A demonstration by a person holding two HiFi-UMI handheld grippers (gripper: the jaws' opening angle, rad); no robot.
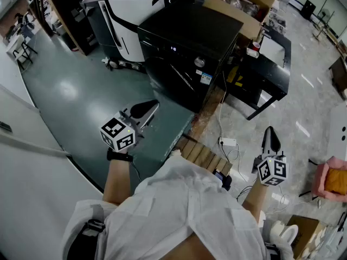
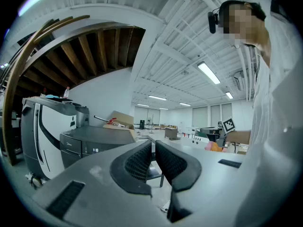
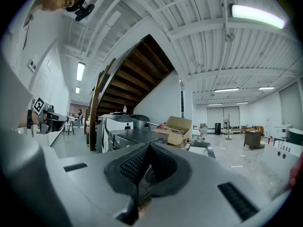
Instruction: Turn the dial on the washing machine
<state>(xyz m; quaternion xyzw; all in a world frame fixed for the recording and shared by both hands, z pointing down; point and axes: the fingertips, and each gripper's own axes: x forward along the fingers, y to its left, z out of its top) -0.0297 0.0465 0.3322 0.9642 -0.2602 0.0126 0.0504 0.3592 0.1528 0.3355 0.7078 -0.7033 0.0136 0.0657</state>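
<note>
The black washing machine (image 1: 184, 37) stands on the floor ahead of me, with its small round dial (image 1: 199, 62) on the front panel. Both grippers hang well short of it. My left gripper (image 1: 150, 107) is held low at the left, pointing toward the machine, jaws shut with only a thin slit and nothing between them. In the left gripper view the left gripper (image 2: 153, 145) has the washing machine (image 2: 94, 143) beyond it to the left. My right gripper (image 1: 270, 136) is at the right, shut and empty. The right gripper view has the washing machine (image 3: 125, 138) past the right gripper (image 3: 148, 148).
A white and black appliance (image 1: 130, 15) stands left of the washer, and cardboard boxes (image 1: 244, 4) sit behind it. A black table (image 1: 271, 72) is to the right. A power strip (image 1: 228, 142) and cables lie on the floor by wooden slats (image 1: 203, 156).
</note>
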